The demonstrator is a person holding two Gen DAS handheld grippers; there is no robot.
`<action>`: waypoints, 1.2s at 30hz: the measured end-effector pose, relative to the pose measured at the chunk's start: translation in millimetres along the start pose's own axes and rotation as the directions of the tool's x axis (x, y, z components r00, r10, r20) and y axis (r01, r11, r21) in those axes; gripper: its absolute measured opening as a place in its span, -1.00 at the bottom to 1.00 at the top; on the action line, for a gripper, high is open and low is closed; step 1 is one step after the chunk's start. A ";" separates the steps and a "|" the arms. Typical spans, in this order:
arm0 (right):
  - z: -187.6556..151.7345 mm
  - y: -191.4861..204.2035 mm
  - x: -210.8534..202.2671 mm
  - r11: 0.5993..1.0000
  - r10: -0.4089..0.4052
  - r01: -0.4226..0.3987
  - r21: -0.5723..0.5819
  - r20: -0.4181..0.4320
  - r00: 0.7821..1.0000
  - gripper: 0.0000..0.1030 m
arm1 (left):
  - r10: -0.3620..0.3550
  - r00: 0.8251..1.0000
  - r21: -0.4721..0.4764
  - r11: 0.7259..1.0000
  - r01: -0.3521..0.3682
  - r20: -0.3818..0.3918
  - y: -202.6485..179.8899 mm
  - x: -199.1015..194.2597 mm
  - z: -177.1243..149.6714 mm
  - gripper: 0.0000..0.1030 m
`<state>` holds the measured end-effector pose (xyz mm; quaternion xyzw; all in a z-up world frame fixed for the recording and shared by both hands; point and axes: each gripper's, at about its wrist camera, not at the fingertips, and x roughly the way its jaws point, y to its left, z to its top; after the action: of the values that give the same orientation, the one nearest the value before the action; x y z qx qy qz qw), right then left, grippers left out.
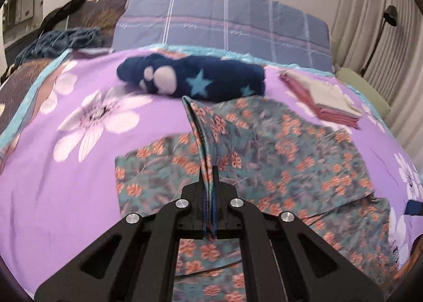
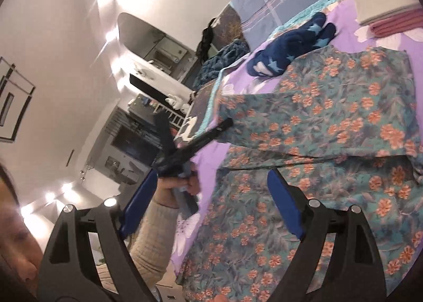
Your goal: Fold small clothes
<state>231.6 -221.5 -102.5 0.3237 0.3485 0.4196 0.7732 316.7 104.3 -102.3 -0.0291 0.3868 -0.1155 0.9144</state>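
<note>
A teal garment with orange flowers (image 1: 290, 148) lies spread on the purple flowered bedspread (image 1: 66, 183). My left gripper (image 1: 210, 172) is shut on a doubled edge of it, and the fabric rises as a ridge from the jaws toward the far side. In the right wrist view a hand (image 2: 179, 183) holds the left gripper (image 2: 227, 123), which lifts one corner of the garment (image 2: 343, 117) off the bed. My right gripper (image 2: 211, 173) stands wide open above the near part of the garment. Its blue pads (image 2: 285, 204) touch nothing.
A navy fleece piece with light stars (image 1: 193, 79) lies beyond the garment. A folded pink and white stack (image 1: 325, 101) sits at the far right, and a plaid pillow (image 1: 222, 24) lies behind. Crumpled blue cloth (image 1: 66, 40) lies far left. A curtain (image 1: 370, 24) hangs on the right.
</note>
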 end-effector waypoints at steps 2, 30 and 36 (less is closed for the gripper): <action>0.5 3.0 1.6 1.000 -0.003 0.003 -0.010 0.000 1.000 0.68 | 0.002 1.000 -0.010 1.000 -0.002 -0.016 4.3 5.9 -5.3 -0.95; 13.3 -93.5 -30.3 0.574 -0.814 0.819 0.013 0.124 0.568 0.58 | 0.083 0.996 -0.069 0.994 -0.082 0.014 36.7 -15.8 -20.9 -0.95; 13.1 -93.3 -21.2 0.557 -0.825 0.830 -0.007 0.102 0.555 0.59 | 0.078 0.994 -0.038 0.996 -0.081 -0.071 42.8 -3.3 -33.2 -0.94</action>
<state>273.1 -283.6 -163.6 0.1189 0.4143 0.0022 0.9023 298.8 147.9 -129.3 -0.0284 0.4216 -0.0719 0.9035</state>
